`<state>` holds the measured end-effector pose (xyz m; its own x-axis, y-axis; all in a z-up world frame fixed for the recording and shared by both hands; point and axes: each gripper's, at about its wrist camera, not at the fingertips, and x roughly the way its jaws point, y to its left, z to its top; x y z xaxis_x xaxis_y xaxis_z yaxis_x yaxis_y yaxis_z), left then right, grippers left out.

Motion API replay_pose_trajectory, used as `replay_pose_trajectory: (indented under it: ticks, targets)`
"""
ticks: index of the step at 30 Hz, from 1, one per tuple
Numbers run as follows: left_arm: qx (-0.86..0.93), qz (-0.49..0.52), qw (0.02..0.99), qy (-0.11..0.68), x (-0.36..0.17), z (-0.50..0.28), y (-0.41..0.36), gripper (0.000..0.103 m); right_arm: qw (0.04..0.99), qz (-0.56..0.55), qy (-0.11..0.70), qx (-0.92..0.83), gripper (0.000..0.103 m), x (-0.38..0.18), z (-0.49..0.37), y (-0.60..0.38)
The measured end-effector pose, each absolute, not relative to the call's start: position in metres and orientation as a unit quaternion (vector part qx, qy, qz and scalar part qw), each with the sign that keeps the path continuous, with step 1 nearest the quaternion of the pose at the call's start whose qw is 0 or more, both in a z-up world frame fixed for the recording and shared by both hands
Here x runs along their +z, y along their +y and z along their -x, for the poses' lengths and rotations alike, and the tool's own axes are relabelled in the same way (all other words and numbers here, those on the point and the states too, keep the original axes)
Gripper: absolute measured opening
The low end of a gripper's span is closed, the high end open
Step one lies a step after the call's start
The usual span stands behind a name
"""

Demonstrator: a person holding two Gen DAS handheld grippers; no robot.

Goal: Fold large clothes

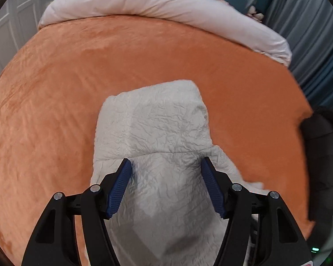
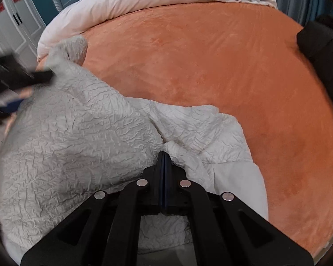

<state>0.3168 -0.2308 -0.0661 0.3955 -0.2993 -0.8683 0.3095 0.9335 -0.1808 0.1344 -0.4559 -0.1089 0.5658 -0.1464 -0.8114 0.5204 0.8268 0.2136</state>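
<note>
Right tongs (image 2: 164, 155) clenched on white garment (image 2: 77, 133) | left tongs (image 1: 165, 166) released above it

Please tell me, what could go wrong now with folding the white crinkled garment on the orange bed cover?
1. The right gripper pinches only a small bunch of the white garment; it might slip out when pulled.
2. The left gripper is open over the garment, so that side hangs loose and the fold may come out uneven.

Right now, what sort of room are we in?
Most likely a bedroom: a bed with an orange cover, a pale rolled duvet at its far end, and white panelled wardrobe doors.
</note>
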Motion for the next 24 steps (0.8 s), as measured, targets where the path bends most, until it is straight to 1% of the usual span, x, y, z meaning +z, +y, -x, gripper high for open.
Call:
replay_pose_trajectory:
  ticks: [6,9,16,21,22,24]
  targets:
    - [-0.162,-0.027,0.847,0.506,-0.099,-0.317,-0.238,0.075,0.859,-0.296,0.39,-0.151,0.0,-0.125,-0.135,-0.478]
    - [-0.151,-0.057,0.859,0.486,-0.109,-0.311,-0.249,0.08,0.862,-0.306,0.377,-0.144,0.0,-0.13,-0.137,-0.481]
    - [-0.13,-0.078,0.878,0.454,-0.123,-0.305,-0.254,0.084,0.872,-0.281,0.368,-0.162,0.0,-0.132,-0.137,-0.472]
    - [-0.126,-0.091,0.873,0.463,-0.112,-0.304,-0.254,0.085,0.873,-0.253,0.381,-0.17,0.0,-0.122,-0.145,-0.469]
    - [-0.128,-0.087,0.869,0.47,-0.104,-0.302,-0.25,0.085,0.87,-0.251,0.389,-0.169,0.0,-0.116,-0.145,-0.469]
    - [-0.15,-0.047,0.864,0.479,-0.078,-0.285,-0.228,0.084,0.859,-0.258,0.405,-0.177,0.001,-0.092,-0.138,-0.469]
